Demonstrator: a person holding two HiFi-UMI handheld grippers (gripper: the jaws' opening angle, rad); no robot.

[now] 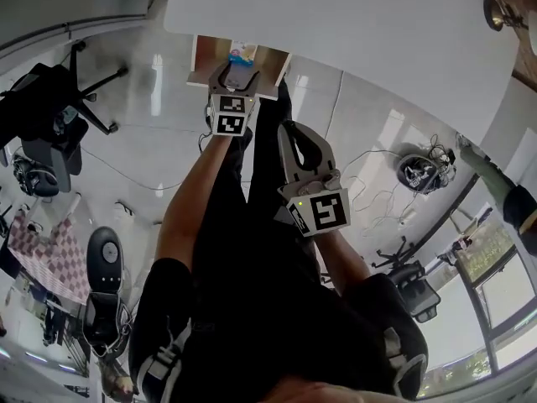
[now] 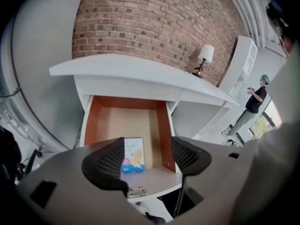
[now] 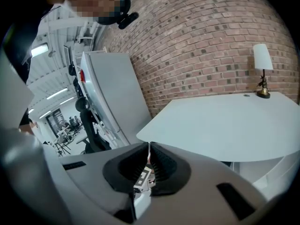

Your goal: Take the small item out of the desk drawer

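At twelve o'clock in the head view, under the white desk (image 2: 140,74), the drawer (image 2: 165,135) stands open with the small box (image 2: 133,155) lying flat near its front edge. The left gripper (image 2: 147,146) hovers just before it, jaws apart and empty, the box showing beside its nine o'clock jaw. The right gripper (image 3: 149,150), jaws closed on nothing, hangs at its four o'clock. The reach-in seems to be in hand: the left gripper would need to advance, shading toward nine o'clock, to straddle the box before closing.

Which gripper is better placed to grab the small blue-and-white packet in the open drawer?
Left. The left gripper points into the open wooden drawer, jaws apart, the blue-and-white packet just ahead of them. The right gripper is shut, aimed over the white desktop.
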